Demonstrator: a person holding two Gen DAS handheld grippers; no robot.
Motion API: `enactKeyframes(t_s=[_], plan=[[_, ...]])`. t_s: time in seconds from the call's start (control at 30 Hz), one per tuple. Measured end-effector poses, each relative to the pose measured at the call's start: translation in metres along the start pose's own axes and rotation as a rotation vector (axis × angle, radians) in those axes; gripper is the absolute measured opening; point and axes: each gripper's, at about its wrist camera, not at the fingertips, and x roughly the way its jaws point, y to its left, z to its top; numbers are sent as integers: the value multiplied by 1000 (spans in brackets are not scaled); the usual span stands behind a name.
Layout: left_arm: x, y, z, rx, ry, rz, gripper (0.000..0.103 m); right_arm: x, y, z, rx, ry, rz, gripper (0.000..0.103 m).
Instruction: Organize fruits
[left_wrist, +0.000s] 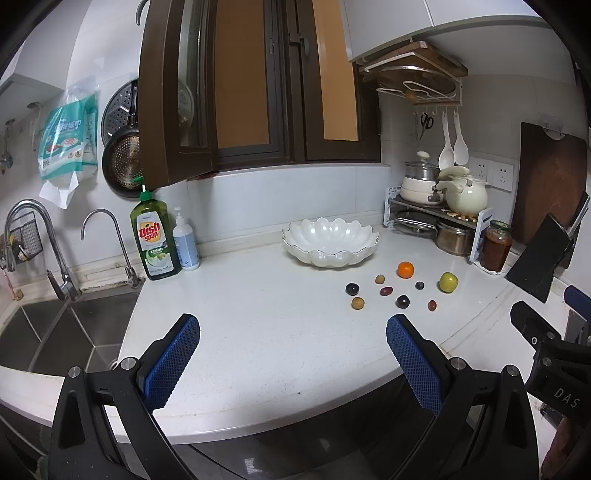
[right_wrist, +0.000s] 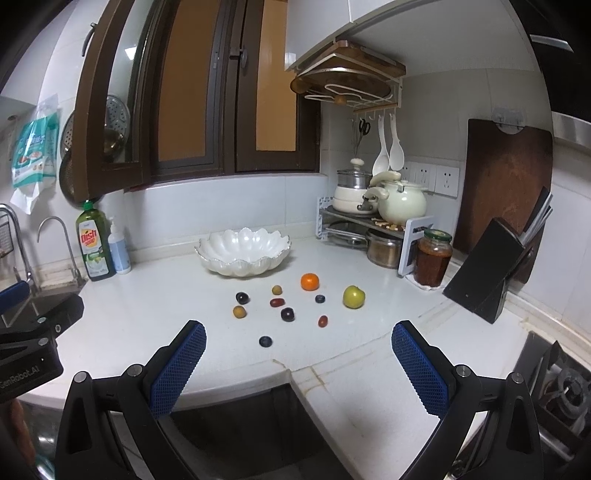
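Note:
A white scalloped bowl (left_wrist: 330, 242) (right_wrist: 243, 251) stands empty at the back of the white counter. In front of it lie several small fruits: an orange (left_wrist: 405, 269) (right_wrist: 309, 281), a green apple (left_wrist: 448, 282) (right_wrist: 354, 296), dark grapes (left_wrist: 352, 288) (right_wrist: 287, 314), red grape tomatoes (right_wrist: 323, 321) and a blueberry (right_wrist: 265, 341). My left gripper (left_wrist: 293, 325) is open and empty, above the counter's front, left of the fruits. My right gripper (right_wrist: 298, 332) is open and empty, just short of the blueberry.
A sink (left_wrist: 55, 328) with taps lies at the left, beside a dish soap bottle (left_wrist: 153, 240) and a pump bottle (left_wrist: 185, 242). A pot rack (right_wrist: 373, 221), sauce jar (right_wrist: 432, 258), knife block (right_wrist: 487, 266) and cutting board (right_wrist: 506, 177) stand at the right. A stove (right_wrist: 561, 387) is at the near right.

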Motion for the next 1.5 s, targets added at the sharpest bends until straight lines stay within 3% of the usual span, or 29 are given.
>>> enactKeyframes(t_s=[1.5], plan=[[12,-3,9,12,5,-11,103,10,-1,3,-2,16,-4,102]])
